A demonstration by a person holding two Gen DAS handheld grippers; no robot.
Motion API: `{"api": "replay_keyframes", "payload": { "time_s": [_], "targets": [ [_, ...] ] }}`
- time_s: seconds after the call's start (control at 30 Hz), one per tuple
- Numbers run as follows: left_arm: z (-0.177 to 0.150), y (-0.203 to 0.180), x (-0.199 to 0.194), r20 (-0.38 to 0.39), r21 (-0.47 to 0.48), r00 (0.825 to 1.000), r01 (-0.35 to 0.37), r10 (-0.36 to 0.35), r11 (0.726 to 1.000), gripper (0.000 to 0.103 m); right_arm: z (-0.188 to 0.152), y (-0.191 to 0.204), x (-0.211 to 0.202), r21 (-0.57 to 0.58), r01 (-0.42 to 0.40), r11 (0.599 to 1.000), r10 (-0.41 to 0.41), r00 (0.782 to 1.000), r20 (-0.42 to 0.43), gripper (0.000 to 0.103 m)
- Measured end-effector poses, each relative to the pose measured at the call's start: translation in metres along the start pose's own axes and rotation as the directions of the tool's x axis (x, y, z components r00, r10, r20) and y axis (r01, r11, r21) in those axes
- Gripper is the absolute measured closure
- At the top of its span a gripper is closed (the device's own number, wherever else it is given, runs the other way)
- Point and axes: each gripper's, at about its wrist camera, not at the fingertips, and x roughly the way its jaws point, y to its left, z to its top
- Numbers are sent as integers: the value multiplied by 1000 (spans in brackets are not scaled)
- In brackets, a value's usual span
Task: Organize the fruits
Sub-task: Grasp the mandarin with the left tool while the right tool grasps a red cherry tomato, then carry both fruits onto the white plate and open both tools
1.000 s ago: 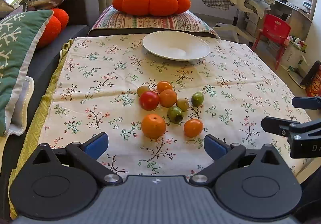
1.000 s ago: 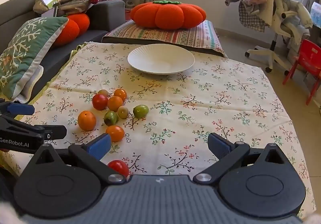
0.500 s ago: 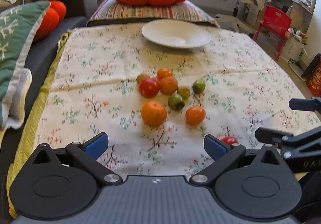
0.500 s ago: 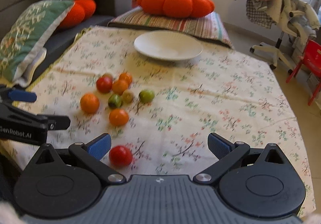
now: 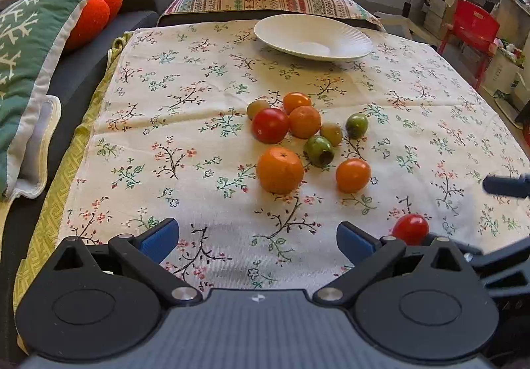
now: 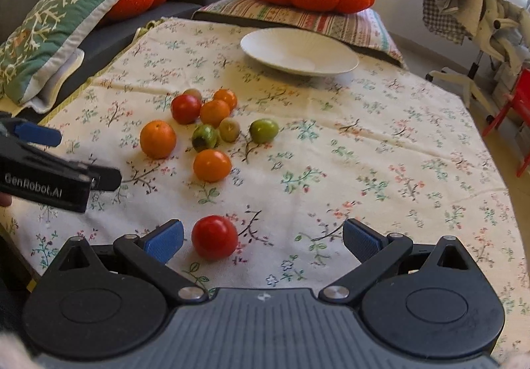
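Right wrist view: over the last second we bring the right gripper forward and down, so that a stray round red tomato, earlier half hidden behind the left finger, now lies on the floral tablecloth just inside the open jaws, close to the blue left pad and apparently not touching it. Left wrist view: the left gripper has advanced as well; its jaws stand wide open and empty, short of the large orange mandarin at the near edge of the fruit cluster. The ribbed white plate at the far side of the tabletop holds nothing. We judge the approach nearly complete: the tomato needs centring between the pads before closing, then carrying to the plate.
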Motion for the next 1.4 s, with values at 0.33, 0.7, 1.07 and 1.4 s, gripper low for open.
{"api": "replay_keyframes", "payload": {
  "time_s": [0.33,0.7,1.07,1.4],
  "targets": [
    [4,2,14,4,-2,1000,19,-19,1000,16,-4,7,19,20,-62,998,63,996,-67,26],
    [15,-4,44,-16,-3,999,52,-52,999,38,1,8,34,57,-97,994,104,986,-131,70],
    [24,-9,68,23,45,997,67,-68,997,75,15,-24,24,183,-140,973,152,987,-50,70],
    [30,-3,54,39,53,997,67,-69,996,77,36,-53,17,248,-164,955,171,985,-5,70]
  ]
}}
